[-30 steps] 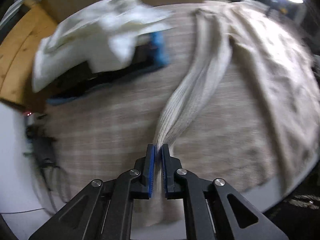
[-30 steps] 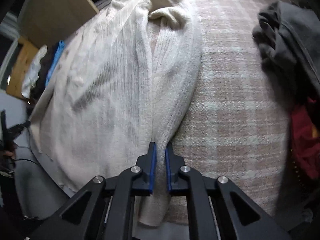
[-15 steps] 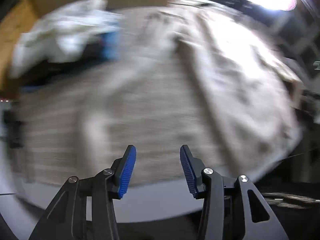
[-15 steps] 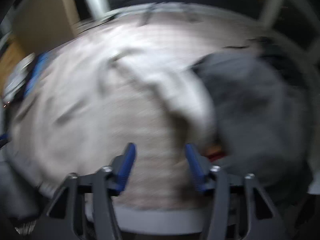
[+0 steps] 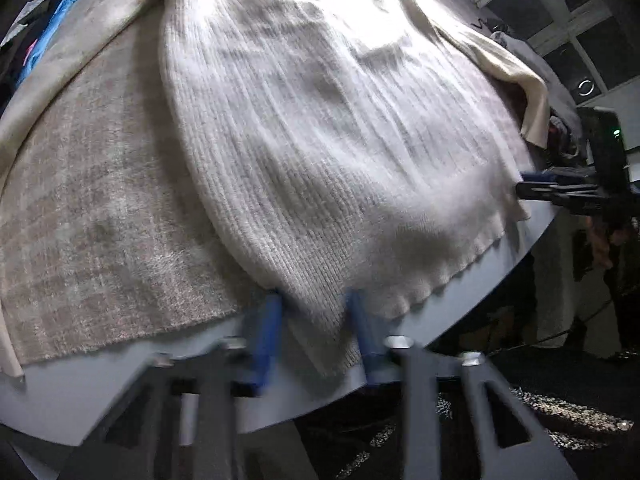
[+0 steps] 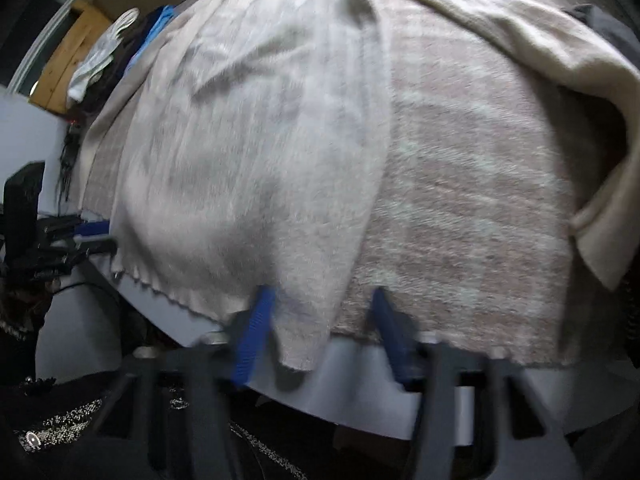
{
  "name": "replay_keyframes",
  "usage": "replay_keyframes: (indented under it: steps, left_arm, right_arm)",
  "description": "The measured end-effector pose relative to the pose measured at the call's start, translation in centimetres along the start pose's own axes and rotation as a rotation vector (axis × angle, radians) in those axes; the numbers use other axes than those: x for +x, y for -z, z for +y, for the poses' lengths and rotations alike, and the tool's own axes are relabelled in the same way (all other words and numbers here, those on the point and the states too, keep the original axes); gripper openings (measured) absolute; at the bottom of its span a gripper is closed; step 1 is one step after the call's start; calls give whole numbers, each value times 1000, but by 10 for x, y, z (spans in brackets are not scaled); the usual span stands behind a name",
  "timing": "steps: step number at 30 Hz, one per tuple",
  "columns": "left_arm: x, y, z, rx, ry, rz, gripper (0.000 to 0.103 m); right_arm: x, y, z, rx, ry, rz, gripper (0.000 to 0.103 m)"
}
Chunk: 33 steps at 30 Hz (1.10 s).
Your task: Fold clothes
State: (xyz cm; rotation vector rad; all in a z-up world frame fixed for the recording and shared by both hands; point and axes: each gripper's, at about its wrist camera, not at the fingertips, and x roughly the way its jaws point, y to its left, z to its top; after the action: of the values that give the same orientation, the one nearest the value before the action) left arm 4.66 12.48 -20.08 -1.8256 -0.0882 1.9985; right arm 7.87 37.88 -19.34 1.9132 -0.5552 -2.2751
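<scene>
A: What has changed since a second ago?

B: Both grippers have let go of the sleeves and dropped to the table's (image 5: 532, 236) near edge. The left gripper (image 5: 316, 334) and right gripper (image 6: 320, 334) now stand with fingers spread apart, each straddling a hem corner of the sweater (image 5: 320, 140) without pinching it.

A: And where does the sweater lie?

B: Spread flat on the plaid blanket (image 5: 100, 208), hem overhanging the near edge; one sleeve (image 6: 540, 56) trails off to the right. Other clothes (image 6: 104, 56) sit heaped at the far left corner.
</scene>
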Motion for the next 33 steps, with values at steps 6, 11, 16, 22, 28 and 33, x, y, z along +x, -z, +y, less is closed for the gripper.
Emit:
replay_keyframes:
  steps: [6,11,16,22,28,33]
  left_arm:
    - [-39,-2,7,-17,25,-65,8]
    - [-78,-22,15,-11,12,-134,3]
    - [-64,-81,33,-4,-36,-134,6]
    - [-33,-122,66,-140,-131,-114,19]
    - [-45,-93,45,-104,-85,-128,42]
    - [-39,-84,20,-78,-92,-122,44]
  right_arm:
    - [-46,-9,-5,2,-96,-102,4]
    - [-98,-32,-12,14,-189,-204,4]
    - [-63,-92,-2,43,-131,-198,4]
    - [-31,-145,-26,144,-31,-150,9]
    - [-34,-136,-13,69,2,-132,40]
    - [-37,-127,1,-1,21,-120,40]
